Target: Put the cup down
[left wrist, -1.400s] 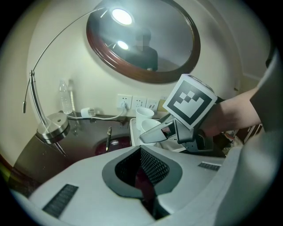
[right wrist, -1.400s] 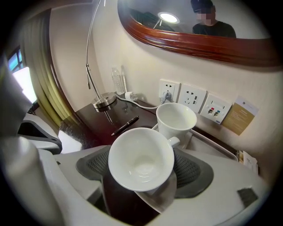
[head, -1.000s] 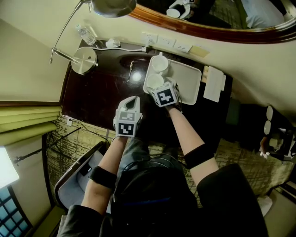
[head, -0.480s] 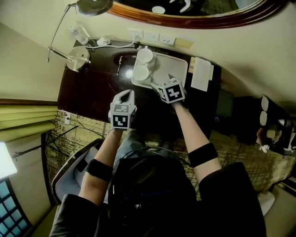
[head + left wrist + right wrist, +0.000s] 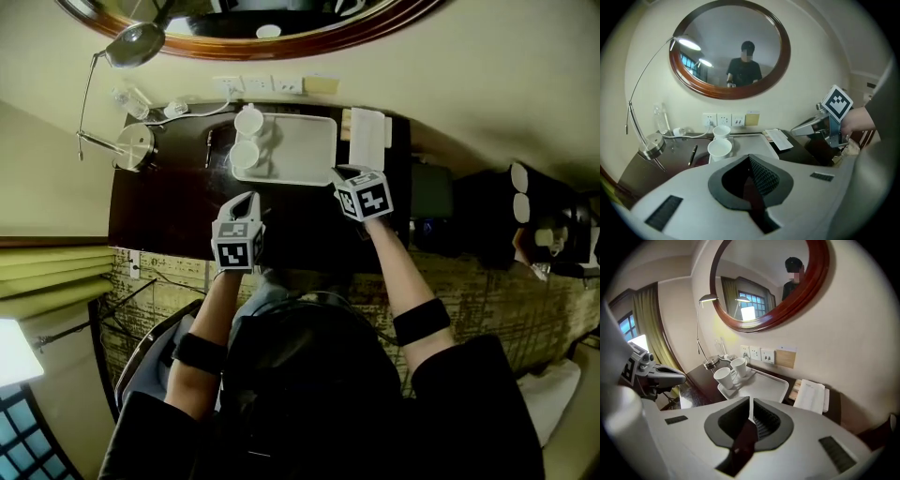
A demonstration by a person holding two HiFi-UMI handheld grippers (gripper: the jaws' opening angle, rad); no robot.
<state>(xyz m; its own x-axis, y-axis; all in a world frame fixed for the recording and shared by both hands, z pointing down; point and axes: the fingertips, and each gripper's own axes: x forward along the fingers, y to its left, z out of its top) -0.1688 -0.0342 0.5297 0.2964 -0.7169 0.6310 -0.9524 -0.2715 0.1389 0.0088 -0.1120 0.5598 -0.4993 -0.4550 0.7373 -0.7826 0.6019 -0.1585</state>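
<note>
White cups (image 5: 719, 147) partly hidden by closed left gripper (image 5: 751, 178); right gripper (image 5: 750, 414) just closed, empty.

Desk (image 5: 169, 202): tray (image 5: 300, 150) by the wall, two cups (image 5: 245, 155) on its left end. Papers (image 5: 367, 139) right of tray; pen (image 5: 208, 148) and lamp base (image 5: 134, 147) left.

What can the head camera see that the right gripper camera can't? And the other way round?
Only the head view shows the person's arms, a pen on the desk, and the right gripper from outside. Only the right gripper view shows its own jaws close up, which have just closed with nothing between them, and a bright window reflected in the mirror. Both show the tray, two white cups, the paper, the lamp and the left gripper.
</note>
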